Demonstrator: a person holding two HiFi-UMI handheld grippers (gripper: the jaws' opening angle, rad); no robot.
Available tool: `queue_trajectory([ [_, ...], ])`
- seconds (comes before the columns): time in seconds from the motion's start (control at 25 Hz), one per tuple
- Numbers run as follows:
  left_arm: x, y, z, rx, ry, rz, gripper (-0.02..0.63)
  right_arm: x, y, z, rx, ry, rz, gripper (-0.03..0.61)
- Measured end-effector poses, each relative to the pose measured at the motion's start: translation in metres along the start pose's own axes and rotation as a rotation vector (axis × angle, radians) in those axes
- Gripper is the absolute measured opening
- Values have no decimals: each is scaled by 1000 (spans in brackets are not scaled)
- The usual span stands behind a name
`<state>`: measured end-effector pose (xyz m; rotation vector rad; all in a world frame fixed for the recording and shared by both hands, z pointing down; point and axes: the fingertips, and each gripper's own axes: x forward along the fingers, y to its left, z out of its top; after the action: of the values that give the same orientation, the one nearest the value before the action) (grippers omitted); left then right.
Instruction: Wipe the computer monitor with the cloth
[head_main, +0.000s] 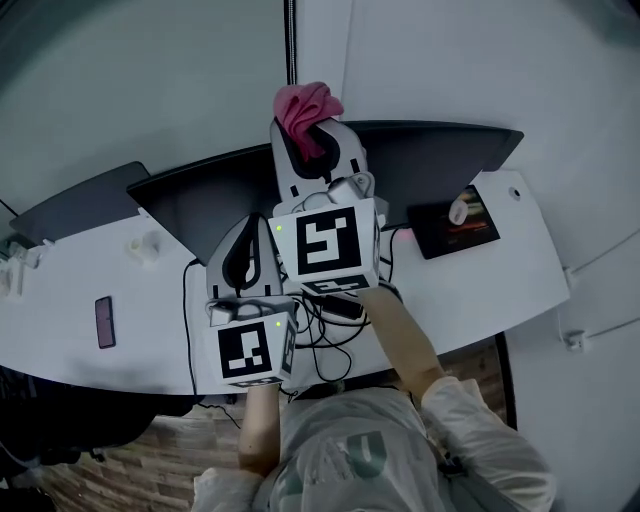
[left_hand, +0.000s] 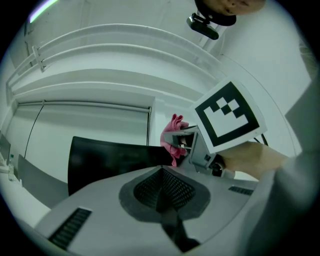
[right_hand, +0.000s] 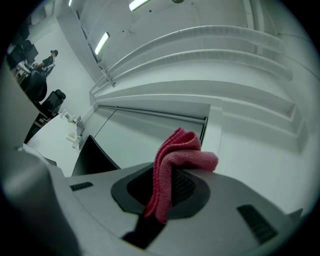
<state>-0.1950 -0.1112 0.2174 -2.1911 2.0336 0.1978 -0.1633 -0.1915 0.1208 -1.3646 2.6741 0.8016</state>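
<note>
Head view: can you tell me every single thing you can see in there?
cloth: one, pink, pinched in the right gripper, over the monitor's top edge
monitor: one, black, at the back of the desk
desk: one, white, curved
phone: one, dark, flat on the desk's left part
cables: a tangle, black, at the desk's front edge
right gripper: one, white, shut on the cloth
left gripper: one, white, shut, empty

White desk (head_main: 60, 295) against pale wall (head_main: 150, 80) (wood floor (head_main: 120, 465) below).
</note>
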Motion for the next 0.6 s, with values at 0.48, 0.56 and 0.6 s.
queue_trajectory([
  [0.48,27,-44,-4,26,0,-83,15,-15,-37,-13,-16,-4,-56,57],
  [0.56,34,-53,-2,31,-9,-73,15,-19,-47,-17,-12,-8,-50,57],
  [0.6,38,-59,-1,35,-16,-66,15,-22,-53,-19,-12,-7,-42,57],
])
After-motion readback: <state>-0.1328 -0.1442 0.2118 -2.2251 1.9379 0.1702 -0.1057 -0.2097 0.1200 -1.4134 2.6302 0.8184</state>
